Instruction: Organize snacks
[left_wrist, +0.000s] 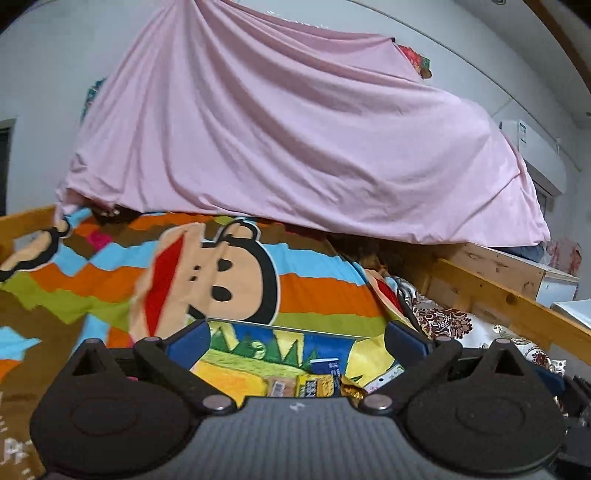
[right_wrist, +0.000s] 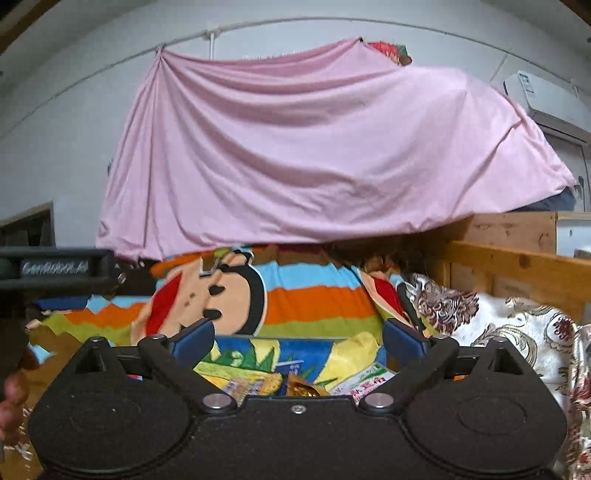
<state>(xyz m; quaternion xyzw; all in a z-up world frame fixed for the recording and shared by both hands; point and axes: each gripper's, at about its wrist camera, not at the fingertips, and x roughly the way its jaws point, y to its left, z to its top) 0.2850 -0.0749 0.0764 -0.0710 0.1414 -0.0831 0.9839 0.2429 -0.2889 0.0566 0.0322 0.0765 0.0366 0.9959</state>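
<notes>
Several small snack packets (left_wrist: 306, 384) lie on a colourful cartoon bedspread (left_wrist: 295, 291), low between my left gripper's (left_wrist: 297, 338) blue fingers. That gripper is open and empty above them. In the right wrist view the same snack pile (right_wrist: 280, 384) shows: a striped packet, a gold-wrapped sweet (right_wrist: 301, 387) and a white and green packet (right_wrist: 364, 382). My right gripper (right_wrist: 299, 339) is open and empty above them. The gripper bodies hide the nearer part of the pile.
A pink sheet (left_wrist: 295, 140) hangs over the far side of the bed. A wooden bed rail (left_wrist: 509, 299) runs along the right. A floral white cloth (right_wrist: 498, 332) lies at right. The left gripper's body (right_wrist: 55, 267) shows at the left edge of the right wrist view.
</notes>
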